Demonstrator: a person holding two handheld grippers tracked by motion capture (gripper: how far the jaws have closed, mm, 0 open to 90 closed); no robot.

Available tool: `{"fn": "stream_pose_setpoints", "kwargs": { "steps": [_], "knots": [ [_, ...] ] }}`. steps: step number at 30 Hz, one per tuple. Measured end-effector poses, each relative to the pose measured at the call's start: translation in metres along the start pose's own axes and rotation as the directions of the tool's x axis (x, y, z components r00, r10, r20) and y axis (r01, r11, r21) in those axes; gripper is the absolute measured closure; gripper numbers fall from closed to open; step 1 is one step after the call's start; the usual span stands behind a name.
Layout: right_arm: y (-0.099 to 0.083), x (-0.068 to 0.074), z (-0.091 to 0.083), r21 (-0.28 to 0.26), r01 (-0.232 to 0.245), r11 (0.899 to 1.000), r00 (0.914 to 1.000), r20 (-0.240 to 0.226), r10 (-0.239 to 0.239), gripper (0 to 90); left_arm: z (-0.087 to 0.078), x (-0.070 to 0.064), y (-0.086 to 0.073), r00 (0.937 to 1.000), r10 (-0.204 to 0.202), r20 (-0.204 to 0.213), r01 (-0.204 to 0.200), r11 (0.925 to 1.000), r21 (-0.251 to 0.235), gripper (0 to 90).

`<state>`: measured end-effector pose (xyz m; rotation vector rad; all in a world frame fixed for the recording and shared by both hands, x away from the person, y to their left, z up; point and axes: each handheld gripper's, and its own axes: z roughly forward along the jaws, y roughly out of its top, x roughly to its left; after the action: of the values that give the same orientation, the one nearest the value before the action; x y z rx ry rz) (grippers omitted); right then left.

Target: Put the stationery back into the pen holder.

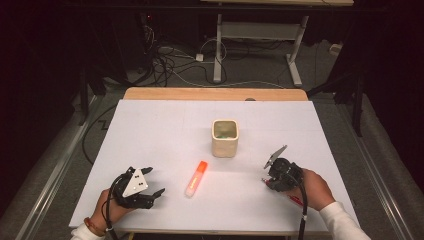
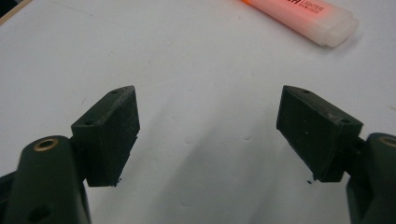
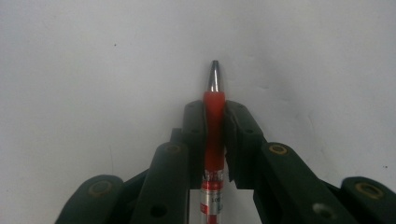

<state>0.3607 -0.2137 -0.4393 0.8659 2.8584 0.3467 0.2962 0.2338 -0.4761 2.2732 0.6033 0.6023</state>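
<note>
An orange highlighter (image 1: pixel 196 178) lies on the white table, between the two hands; its pale capped end (image 2: pixel 327 23) shows at the top right of the left gripper view. My left gripper (image 1: pixel 155 187) stands open near the front left, a short way left of the highlighter, with bare table between its pads (image 2: pixel 114 135). My right gripper (image 1: pixel 266 181) is at the front right, shut on a red pen (image 3: pixel 214 121) whose metal tip points out past the jaws toward the table. A cream square cup (image 1: pixel 225 137) stands behind the highlighter.
The white table sheet (image 1: pixel 165 130) ends at a wooden strip along the far edge (image 1: pixel 215 93). Beyond it are a floor with cables and another desk's legs (image 1: pixel 218 50). A person's hands hold both grippers at the near edge.
</note>
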Motion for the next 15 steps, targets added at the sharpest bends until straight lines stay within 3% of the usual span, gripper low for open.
{"fn": "stream_pose_setpoints", "kwargs": {
  "steps": [3, 7, 15],
  "knots": [
    [0.003, 0.0, 0.0, 0.02, 0.019, 1.0, 0.9998, 0.002, -0.019, 80.0, 0.0, 0.0, 0.0, 1.0, 0.002, 0.0, -0.002, 1.0, 0.001, 20.5],
    [0.0, 0.002, -0.001, 0.0, 0.023, 1.0, 0.9997, 0.011, -0.023, 80.2, 0.0, 0.0, 0.0, 0.9999, 0.01, -0.008, -0.01, 0.9999, 0.0, 20.4],
    [-0.009, 0.0, -0.011, -0.111, -0.011, 0.994, 0.9985, 0.052, 0.016, 80.4, 0.001, 0.0, 0.0, 1.0, 0.003, -0.003, -0.003, 1.0, 0.006, 20.4]
  ]
}}
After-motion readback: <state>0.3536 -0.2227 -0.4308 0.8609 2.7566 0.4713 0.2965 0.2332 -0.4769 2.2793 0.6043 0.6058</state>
